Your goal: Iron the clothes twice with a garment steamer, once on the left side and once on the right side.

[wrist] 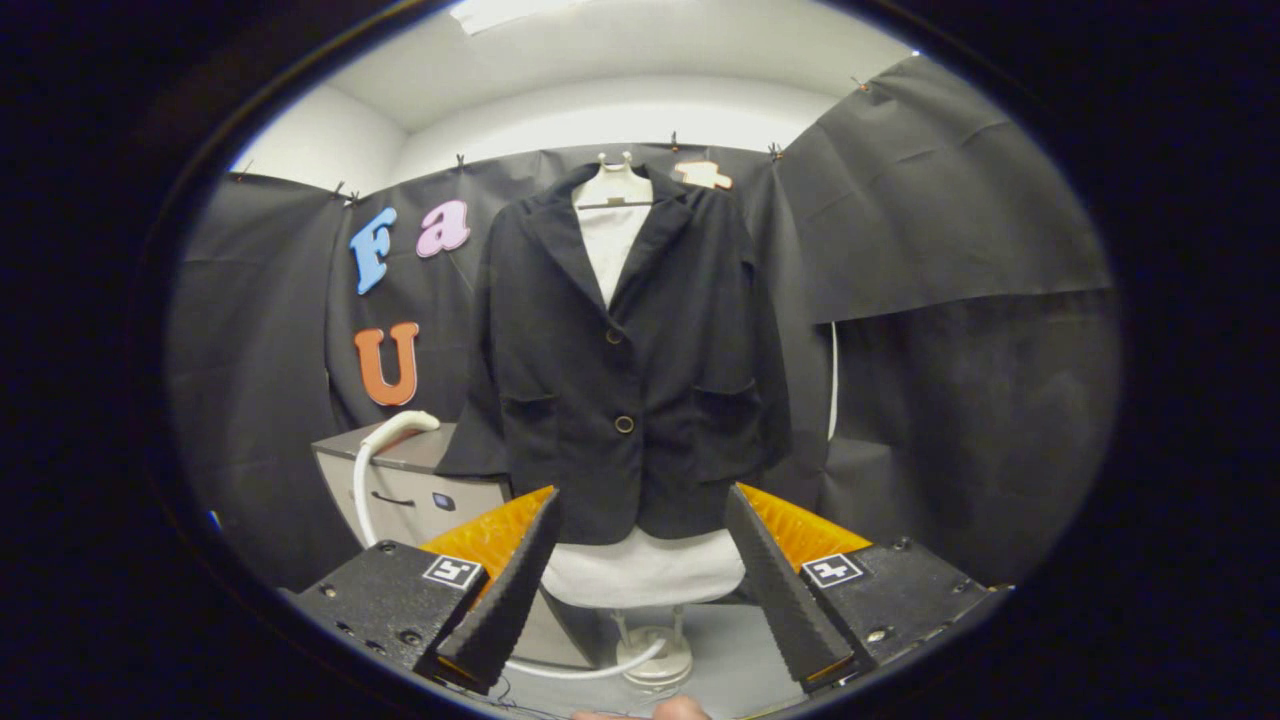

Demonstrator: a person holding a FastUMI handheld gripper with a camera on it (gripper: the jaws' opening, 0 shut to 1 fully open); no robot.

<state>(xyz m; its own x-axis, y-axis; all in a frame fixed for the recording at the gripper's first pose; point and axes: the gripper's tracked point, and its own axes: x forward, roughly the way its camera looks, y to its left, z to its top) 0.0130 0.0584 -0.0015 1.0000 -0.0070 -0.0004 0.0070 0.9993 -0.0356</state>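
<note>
Ahead, beyond the wide-open, empty claw (640, 590) with ridged wedge fingers, hangs a matte black blazer (625, 360).

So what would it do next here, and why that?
Probably swing toward the steamer head and reach for it. The gripper is open and holds nothing, its fingers spread either side of the black jacket's hem. The steamer head rests on the grey unit beside the jacket, its hose hanging down. No steaming can start without it.
</note>
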